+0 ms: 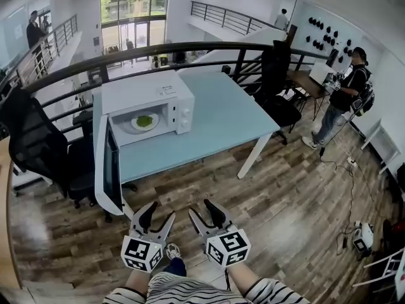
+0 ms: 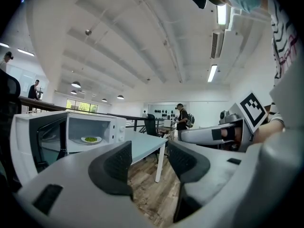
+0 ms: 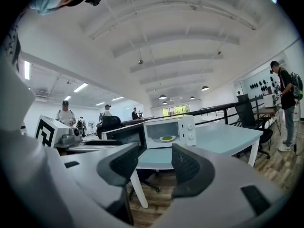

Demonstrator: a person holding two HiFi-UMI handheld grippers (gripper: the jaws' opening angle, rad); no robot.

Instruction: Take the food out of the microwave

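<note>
Two grippers sit low in the head view above the brown wood-plank floor (image 1: 285, 201). The left gripper (image 1: 160, 213) and the right gripper (image 1: 202, 209) are side by side, each with its jaws spread and nothing between them. Well ahead of both stands a pale blue rectangular table (image 1: 221, 116) carrying a boxy white microwave (image 1: 149, 90). Its dark-windowed door (image 1: 109, 170) is swung fully open on the left gripper's side. Inside the cavity lies a round white plate (image 1: 145, 121) with green food (image 1: 145, 120) on it, well out of reach of either gripper.

In the left gripper view, the left gripper (image 2: 149, 158) shows its two dark ribbed pads standing wide apart, with only floor and table leg seen through the gap. The microwave (image 2: 114, 129) is ahead and off to the left of the jaws, with the plate (image 2: 91, 139) inside it.

In the right gripper view, the right gripper (image 3: 154, 163) is likewise wide open and empty. The microwave (image 3: 190, 131) stands almost straight ahead beyond the gap, the plate (image 3: 167, 138) resting in its open cavity.
</note>
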